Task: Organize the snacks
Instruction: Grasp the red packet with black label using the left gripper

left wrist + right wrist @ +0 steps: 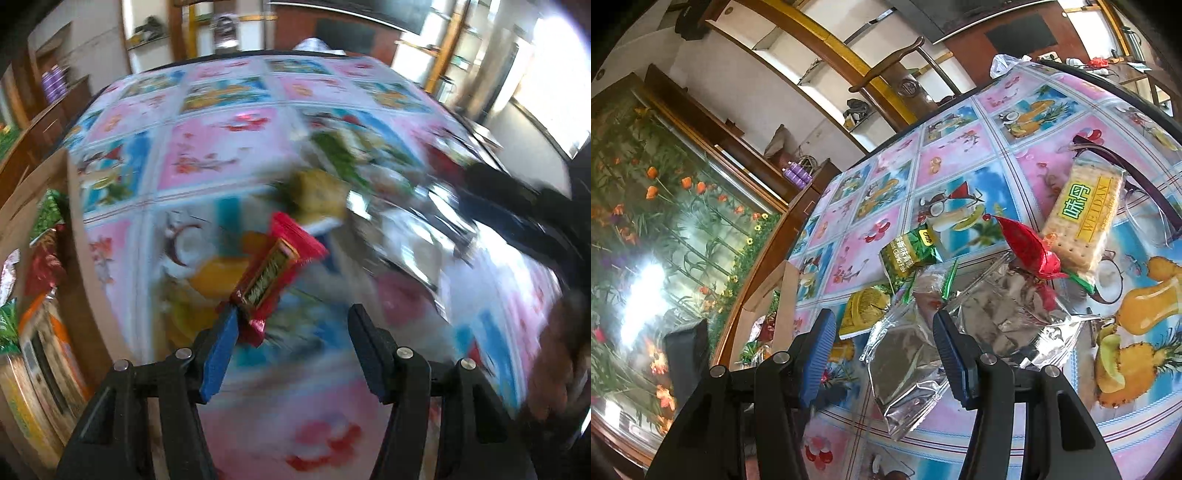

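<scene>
In the left wrist view, a red snack bar with a gold label [271, 275] hangs at the tip of my left gripper's left finger [221, 347]. My left gripper [293, 317] stands wide open, so the bar is only touching that one pad. The view is motion-blurred. In the right wrist view, my right gripper [884, 321] is open above a silver foil packet [908, 373]. Around it lie a second foil packet [1008, 321], a green packet [910, 249], a red wrapper [1028, 249], a yellow packet [862, 310] and a cracker pack [1084, 218].
A cardboard box [48, 332] with several snack packets stands off the table's left edge, and shows in the right wrist view [775, 306]. The table has a fruit-print cloth [960, 155]. A pile of blurred snacks [354, 173] lies mid-table. The other hand's dark gripper [535, 229] is at right.
</scene>
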Tool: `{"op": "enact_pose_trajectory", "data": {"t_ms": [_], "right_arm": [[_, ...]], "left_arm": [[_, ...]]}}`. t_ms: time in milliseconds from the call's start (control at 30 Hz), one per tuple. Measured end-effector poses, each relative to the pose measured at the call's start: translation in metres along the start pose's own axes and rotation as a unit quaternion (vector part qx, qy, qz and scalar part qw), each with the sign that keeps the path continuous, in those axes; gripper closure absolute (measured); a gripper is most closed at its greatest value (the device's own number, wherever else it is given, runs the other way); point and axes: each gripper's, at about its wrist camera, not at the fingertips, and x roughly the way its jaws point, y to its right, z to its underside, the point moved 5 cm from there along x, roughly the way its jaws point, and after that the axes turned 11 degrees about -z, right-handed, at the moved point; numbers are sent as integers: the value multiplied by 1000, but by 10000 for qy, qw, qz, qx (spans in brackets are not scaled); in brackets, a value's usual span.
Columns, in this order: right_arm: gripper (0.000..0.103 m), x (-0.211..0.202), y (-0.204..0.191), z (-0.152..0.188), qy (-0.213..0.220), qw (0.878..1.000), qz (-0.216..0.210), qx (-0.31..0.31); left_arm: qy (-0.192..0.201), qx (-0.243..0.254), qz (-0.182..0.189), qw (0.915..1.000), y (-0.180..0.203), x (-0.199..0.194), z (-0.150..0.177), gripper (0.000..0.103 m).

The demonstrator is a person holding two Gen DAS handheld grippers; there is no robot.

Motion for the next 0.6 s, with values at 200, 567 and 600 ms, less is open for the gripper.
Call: {"op": "enact_pose_trajectory", "data": {"t_ms": [200,567,600], "right_arm": [[43,5,-2,4,-133,9999,47,-97],[36,24,-7,15,-613,9966,309,-452],[34,25,-8,16,-624,9958,388,-540]], "left_arm": [[180,-30,-339,9993,-3,-3,-9,44],[253,-280,-236,9990,-10,10,-14,85],[257,-296,-200,9990,-9,10,-13,85]]}}
